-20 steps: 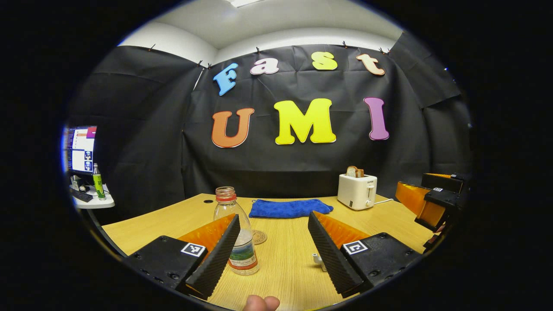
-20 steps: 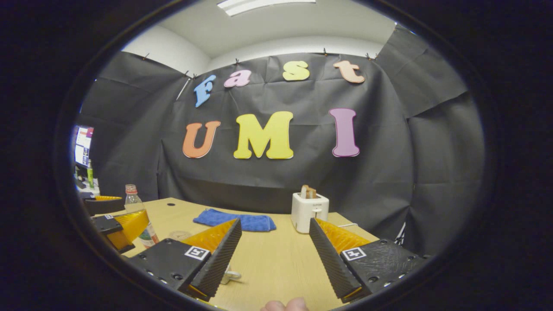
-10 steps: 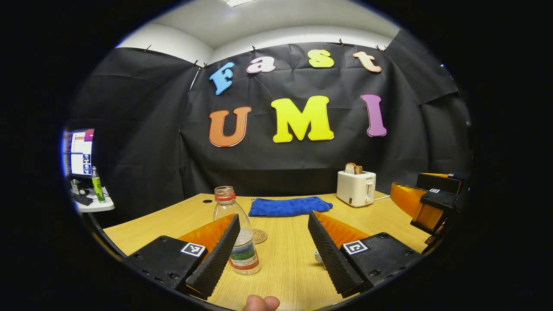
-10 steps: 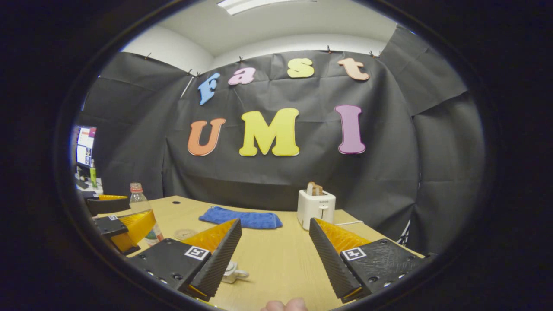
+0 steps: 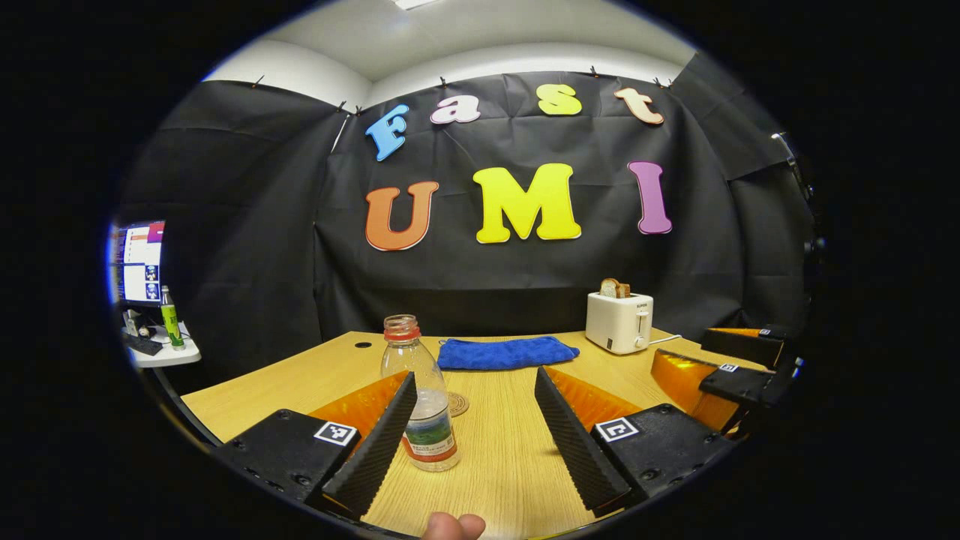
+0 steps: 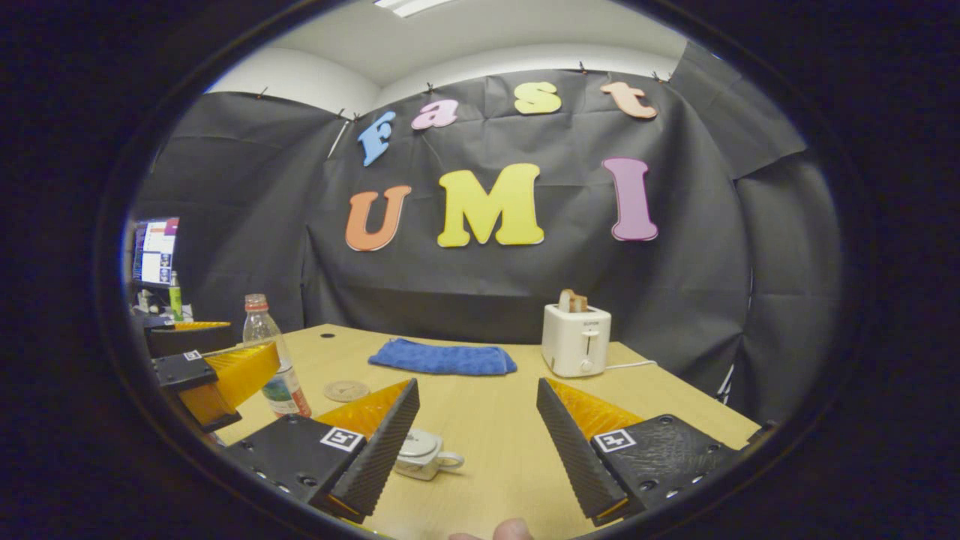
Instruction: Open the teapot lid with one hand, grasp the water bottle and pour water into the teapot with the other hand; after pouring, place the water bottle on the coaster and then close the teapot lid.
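Both grippers, left gripper and right gripper, wide open, empty; one water bottle lower left, one teapot bottom centre, open table between.

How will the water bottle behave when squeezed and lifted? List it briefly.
The water bottle looks like thin clear plastic, so it may dent. It is uncapped and partly filled: probably light, but apt to spill. Tall and narrow, it could tip.

Bare table lies between the left gripper's spread fingers; the water bottle stands against its left finger, coaster just behind.
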`<state>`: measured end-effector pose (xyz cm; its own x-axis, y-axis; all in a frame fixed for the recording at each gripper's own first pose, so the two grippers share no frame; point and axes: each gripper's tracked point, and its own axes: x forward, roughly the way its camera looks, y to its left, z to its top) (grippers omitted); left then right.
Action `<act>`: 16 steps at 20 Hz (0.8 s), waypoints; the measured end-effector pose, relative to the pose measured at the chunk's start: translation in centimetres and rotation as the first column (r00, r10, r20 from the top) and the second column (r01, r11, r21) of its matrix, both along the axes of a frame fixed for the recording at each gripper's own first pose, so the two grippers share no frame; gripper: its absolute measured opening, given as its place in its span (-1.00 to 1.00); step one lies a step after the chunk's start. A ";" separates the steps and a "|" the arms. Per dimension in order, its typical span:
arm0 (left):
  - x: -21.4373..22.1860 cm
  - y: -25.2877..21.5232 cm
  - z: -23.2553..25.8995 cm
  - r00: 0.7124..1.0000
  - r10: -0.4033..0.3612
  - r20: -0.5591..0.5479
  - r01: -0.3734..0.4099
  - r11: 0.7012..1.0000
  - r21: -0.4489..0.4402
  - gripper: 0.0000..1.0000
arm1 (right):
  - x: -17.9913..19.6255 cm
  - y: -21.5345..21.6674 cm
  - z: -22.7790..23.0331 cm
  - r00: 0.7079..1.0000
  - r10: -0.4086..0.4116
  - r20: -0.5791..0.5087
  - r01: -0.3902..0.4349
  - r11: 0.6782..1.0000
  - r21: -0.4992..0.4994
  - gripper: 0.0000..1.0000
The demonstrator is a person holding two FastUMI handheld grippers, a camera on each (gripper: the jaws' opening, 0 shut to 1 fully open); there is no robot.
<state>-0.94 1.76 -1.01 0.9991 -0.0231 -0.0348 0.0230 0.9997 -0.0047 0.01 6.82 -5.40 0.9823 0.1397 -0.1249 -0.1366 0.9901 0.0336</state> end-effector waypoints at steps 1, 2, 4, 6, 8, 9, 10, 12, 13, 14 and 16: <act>-0.3 0.4 -0.2 1.000 0.005 -0.004 -0.005 1.000 -0.003 0.99 | 0.1 0.6 -0.4 1.000 0.013 -0.005 -0.013 1.000 0.000 0.90; -0.5 0.8 -0.3 1.000 0.013 -0.007 -0.013 1.000 -0.002 0.99 | 0.2 1.3 -1.0 1.000 0.028 -0.012 -0.028 1.000 -0.003 0.94; -0.8 1.9 -0.7 0.999 0.035 -0.010 -0.035 0.999 0.000 0.99 | 0.8 2.5 -2.0 0.998 0.049 -0.025 -0.049 0.999 -0.009 0.90; -1.3 3.0 -1.1 0.998 0.055 -0.021 -0.055 0.998 -0.014 0.99 | 1.5 3.5 -2.9 0.998 0.061 -0.034 -0.061 0.998 -0.011 0.90; -1.6 3.8 -1.7 0.997 0.069 -0.037 -0.070 0.997 -0.030 0.99 | 2.3 4.2 -4.1 0.997 0.067 -0.048 -0.068 0.998 -0.017 0.91; -1.7 4.4 -1.9 0.996 0.078 -0.041 -0.080 0.996 -0.030 0.99 | 2.8 4.5 -4.7 0.996 0.069 -0.061 -0.071 0.997 -0.026 0.91; -1.9 4.8 -2.1 0.995 0.089 -0.042 -0.090 0.996 -0.028 0.99 | 3.1 4.7 -5.4 0.995 0.073 -0.073 -0.076 0.997 -0.034 0.91; -1.9 5.6 -2.2 0.994 0.103 -0.046 -0.104 0.994 -0.028 0.99 | 3.8 5.2 -6.1 0.993 0.080 -0.087 -0.085 0.995 -0.057 0.94; -1.9 5.8 -2.2 0.993 0.105 -0.049 -0.107 0.994 -0.032 0.99 | 4.2 5.3 -6.3 0.993 0.080 -0.091 -0.086 0.994 -0.065 0.94; -1.8 5.8 -2.4 0.993 0.104 -0.055 -0.107 0.994 -0.039 0.99 | 4.5 5.4 -6.6 0.992 0.080 -0.093 -0.086 0.994 -0.069 0.94; -1.9 5.9 -2.4 0.993 0.102 -0.057 -0.105 0.993 -0.047 0.99 | 5.2 5.3 -6.9 0.992 0.076 -0.100 -0.083 0.994 -0.072 0.94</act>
<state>-2.83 7.69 -3.44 0.9929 0.0774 -0.0902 -0.0824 0.9952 -0.0527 5.21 12.12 -12.31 0.9512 0.2035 -0.2319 -0.2149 0.9763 -0.0246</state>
